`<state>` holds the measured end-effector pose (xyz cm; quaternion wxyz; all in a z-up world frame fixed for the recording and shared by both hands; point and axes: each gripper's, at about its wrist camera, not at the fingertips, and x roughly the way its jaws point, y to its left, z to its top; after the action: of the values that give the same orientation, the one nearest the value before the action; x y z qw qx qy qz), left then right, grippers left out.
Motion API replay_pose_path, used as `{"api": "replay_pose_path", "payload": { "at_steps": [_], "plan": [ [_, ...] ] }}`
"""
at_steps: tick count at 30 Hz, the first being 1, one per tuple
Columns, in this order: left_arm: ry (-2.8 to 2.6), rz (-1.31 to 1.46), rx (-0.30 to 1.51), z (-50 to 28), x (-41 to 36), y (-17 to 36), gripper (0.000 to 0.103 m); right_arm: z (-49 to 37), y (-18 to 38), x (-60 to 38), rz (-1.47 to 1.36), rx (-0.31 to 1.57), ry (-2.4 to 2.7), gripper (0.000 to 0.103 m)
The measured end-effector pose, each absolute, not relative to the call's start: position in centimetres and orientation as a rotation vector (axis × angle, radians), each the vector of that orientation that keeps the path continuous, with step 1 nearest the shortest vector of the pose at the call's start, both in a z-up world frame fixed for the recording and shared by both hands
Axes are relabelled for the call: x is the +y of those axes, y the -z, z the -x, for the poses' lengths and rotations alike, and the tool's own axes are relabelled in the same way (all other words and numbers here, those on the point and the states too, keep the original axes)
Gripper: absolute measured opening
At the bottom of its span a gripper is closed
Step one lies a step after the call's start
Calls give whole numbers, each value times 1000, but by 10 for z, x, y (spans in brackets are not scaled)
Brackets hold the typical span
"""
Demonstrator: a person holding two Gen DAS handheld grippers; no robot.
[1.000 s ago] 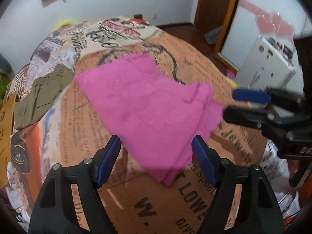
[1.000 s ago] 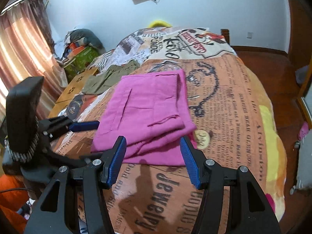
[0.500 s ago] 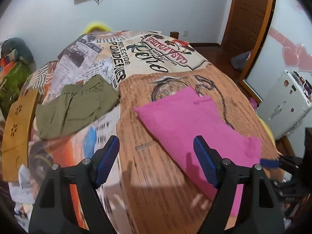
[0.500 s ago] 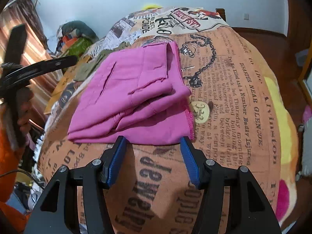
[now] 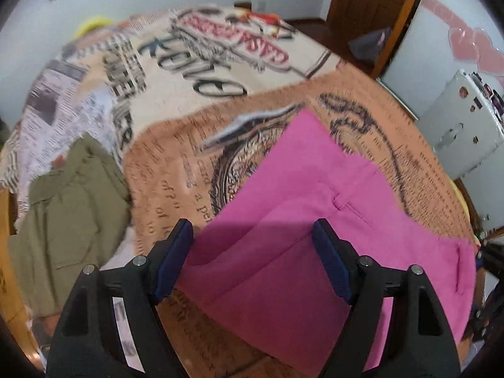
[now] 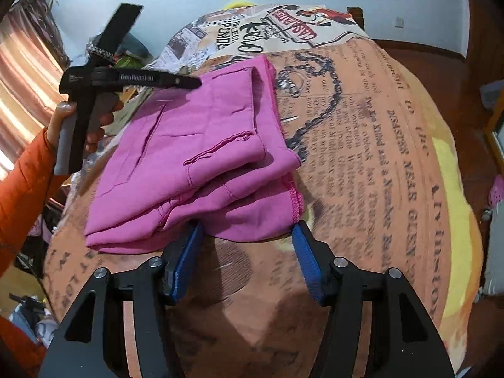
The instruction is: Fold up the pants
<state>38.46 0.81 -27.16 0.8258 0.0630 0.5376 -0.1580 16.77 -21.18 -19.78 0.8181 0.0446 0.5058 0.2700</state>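
Observation:
Pink pants (image 5: 315, 220) lie folded in layers on the printed bedspread (image 5: 176, 163). My left gripper (image 5: 253, 252) is open and empty, its blue pads just above the pants' left edge. In the right wrist view the pants (image 6: 195, 157) lie as a stacked fold with hems toward me. My right gripper (image 6: 247, 255) is open and empty, its fingers at the pants' near hem. The left gripper (image 6: 132, 78) also shows there, held by a hand in an orange sleeve, over the pants' far left corner.
Olive-green pants (image 5: 69, 208) lie on the bed to the left of the pink ones. A white appliance (image 5: 463, 132) and a wooden door (image 5: 371, 12) stand to the right. The bed's right edge drops to a wooden floor (image 6: 472, 72).
My left gripper swung around to the pants' left edge and came close over it. My right gripper moved in until its fingers reach the near hem.

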Motion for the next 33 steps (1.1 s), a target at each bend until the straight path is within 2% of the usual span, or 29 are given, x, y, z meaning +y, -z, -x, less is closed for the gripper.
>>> {"api": "replay_pose_path", "payload": {
  "at_steps": [7,12,15,26,33],
  "plan": [
    [349,-37,1127,-375,29,278,78,-199,209,-223,-47,1076,-518,58],
    [324,23,1134,-353,43,273,60,-208,205,-232,-19,1060,-453,58],
    [291,37,1138,-335,50,270,57,-203,197,-243,-41,1042,-434,58],
    [221,139,1135,-257,77,256,57,-183,170,-253,-88,987,-434,58],
    [170,125,1128,-234,82,242,56,-188,159,-234,-83,954,-498,58]
  ]
}}
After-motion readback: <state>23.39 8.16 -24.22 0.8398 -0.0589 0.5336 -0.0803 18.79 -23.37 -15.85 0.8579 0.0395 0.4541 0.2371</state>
